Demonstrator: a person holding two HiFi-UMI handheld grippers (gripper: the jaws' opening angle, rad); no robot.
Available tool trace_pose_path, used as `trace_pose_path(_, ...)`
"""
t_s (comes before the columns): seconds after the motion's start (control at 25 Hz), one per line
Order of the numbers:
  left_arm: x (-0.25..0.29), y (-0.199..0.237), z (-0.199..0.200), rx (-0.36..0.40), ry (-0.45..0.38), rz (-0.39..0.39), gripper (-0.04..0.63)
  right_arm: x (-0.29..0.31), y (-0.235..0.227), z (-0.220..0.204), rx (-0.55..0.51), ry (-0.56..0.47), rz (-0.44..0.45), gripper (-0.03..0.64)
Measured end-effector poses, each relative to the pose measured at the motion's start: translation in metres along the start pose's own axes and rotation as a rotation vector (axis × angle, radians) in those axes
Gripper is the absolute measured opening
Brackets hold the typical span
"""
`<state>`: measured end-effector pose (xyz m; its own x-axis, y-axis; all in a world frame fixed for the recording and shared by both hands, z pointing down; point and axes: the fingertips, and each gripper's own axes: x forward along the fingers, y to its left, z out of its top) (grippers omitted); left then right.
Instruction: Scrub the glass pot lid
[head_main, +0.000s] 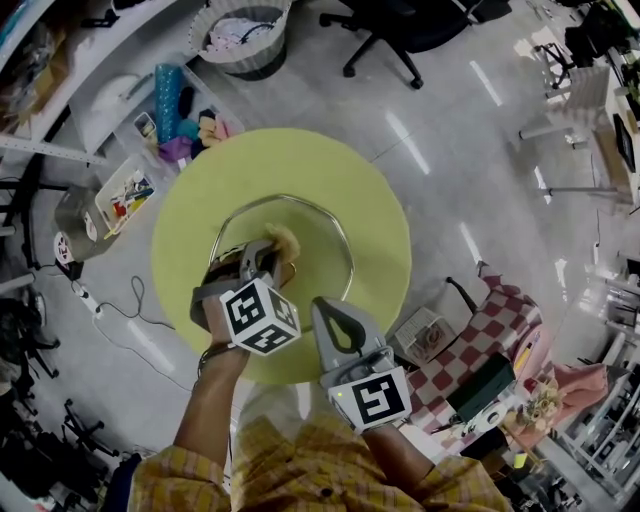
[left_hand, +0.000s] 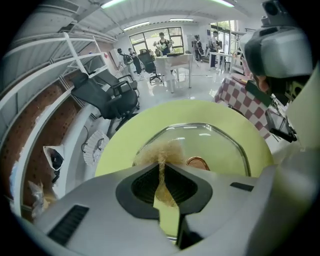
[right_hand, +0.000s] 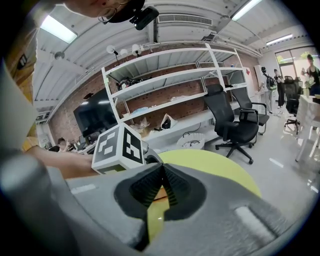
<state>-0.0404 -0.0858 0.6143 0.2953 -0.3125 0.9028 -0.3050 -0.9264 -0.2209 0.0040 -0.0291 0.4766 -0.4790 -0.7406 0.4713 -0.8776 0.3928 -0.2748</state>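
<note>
A glass pot lid (head_main: 318, 232) with a metal rim lies flat on the round yellow-green table (head_main: 250, 170). My left gripper (head_main: 262, 256) is over the lid's near-left part, shut on a tan fibrous scrubber (head_main: 281, 240) that rests on the glass. In the left gripper view the scrubber (left_hand: 162, 151) bulges past the jaws, with the lid (left_hand: 222, 141) and its copper-coloured knob (left_hand: 198, 162) behind it. My right gripper (head_main: 335, 312) hovers at the table's near edge, just right of the left one, shut with nothing in it. The right gripper view shows the right gripper (right_hand: 161, 174) beside the left gripper's marker cube (right_hand: 119, 148).
Clear plastic bins (head_main: 150, 135) of small items stand on the floor at the far left of the table. A round basket (head_main: 242, 38) and an office chair (head_main: 398, 28) are beyond it. A chequered cushioned seat (head_main: 500, 335) and a small box (head_main: 424, 336) sit at the near right.
</note>
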Motion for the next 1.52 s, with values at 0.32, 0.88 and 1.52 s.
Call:
trace_pose_path(0.32, 0.031, -0.008, -0.009, 0.018, 0.052, -0.076, 0.037, 0.006, -0.003, -0.012, 0.014, 0.037, -0.003, -0.003)
trace_pose_path(0.88, 0.045, -0.01, -0.006, 0.064, 0.097, -0.157, 0.037, 0.006, -0.016, -0.02, 0.018, 0.031, -0.024, -0.003)
trace_pose_path(1.52, 0.059, -0.011, 0.01, 0.177, 0.118, -0.132, 0.037, -0.001, -0.029, -0.015, 0.041, 0.012, -0.042, -0.002)
